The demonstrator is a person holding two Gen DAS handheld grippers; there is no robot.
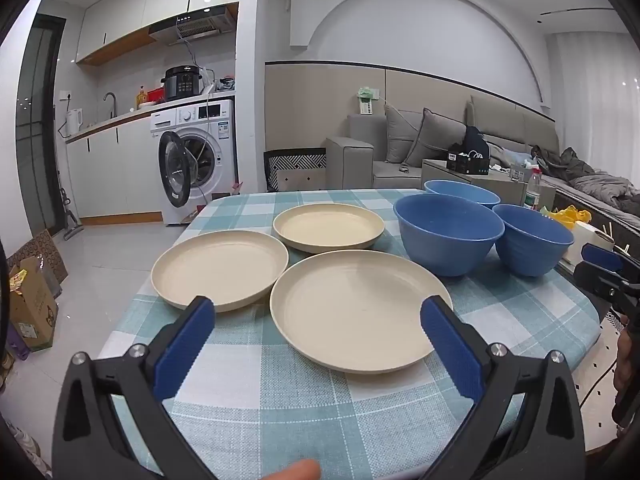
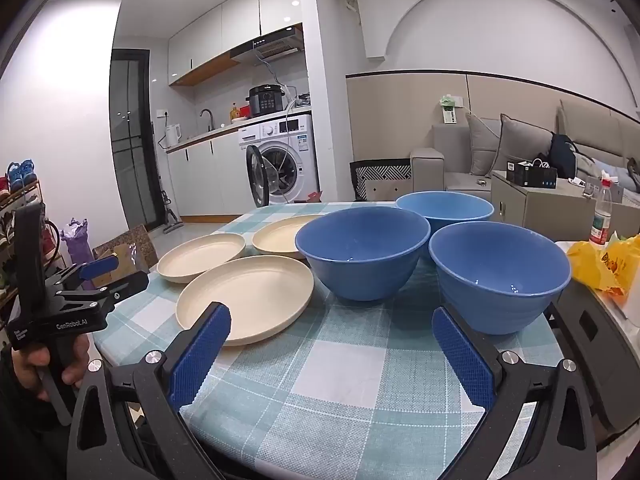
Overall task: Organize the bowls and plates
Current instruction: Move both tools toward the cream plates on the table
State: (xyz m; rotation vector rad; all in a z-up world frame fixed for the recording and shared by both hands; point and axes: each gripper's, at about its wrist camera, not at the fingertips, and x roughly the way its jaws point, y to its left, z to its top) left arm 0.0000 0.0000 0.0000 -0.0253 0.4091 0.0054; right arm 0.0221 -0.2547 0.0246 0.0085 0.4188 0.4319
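Three cream plates lie on the checked tablecloth (image 1: pixel 256 392): a near one (image 1: pixel 360 312), a left one (image 1: pixel 220 270) and a far one (image 1: pixel 328 226). Three blue bowls stand to their right: a middle one (image 1: pixel 448 232), a right one (image 1: pixel 532 240) and a far one (image 1: pixel 462 192). My left gripper (image 1: pixel 318 312) is open and empty, just before the near plate. My right gripper (image 2: pixel 332 320) is open and empty, before the middle bowl (image 2: pixel 362 248) and the right bowl (image 2: pixel 500 272). The near plate (image 2: pixel 246 298) lies to its left.
The table's right edge drops off beside the right bowl. A yellow bag (image 2: pixel 604 264) and a water bottle (image 2: pixel 600 216) sit on a surface to the right. Boxes (image 1: pixel 32 304) stand on the floor at left. The left gripper shows in the right wrist view (image 2: pixel 100 266).
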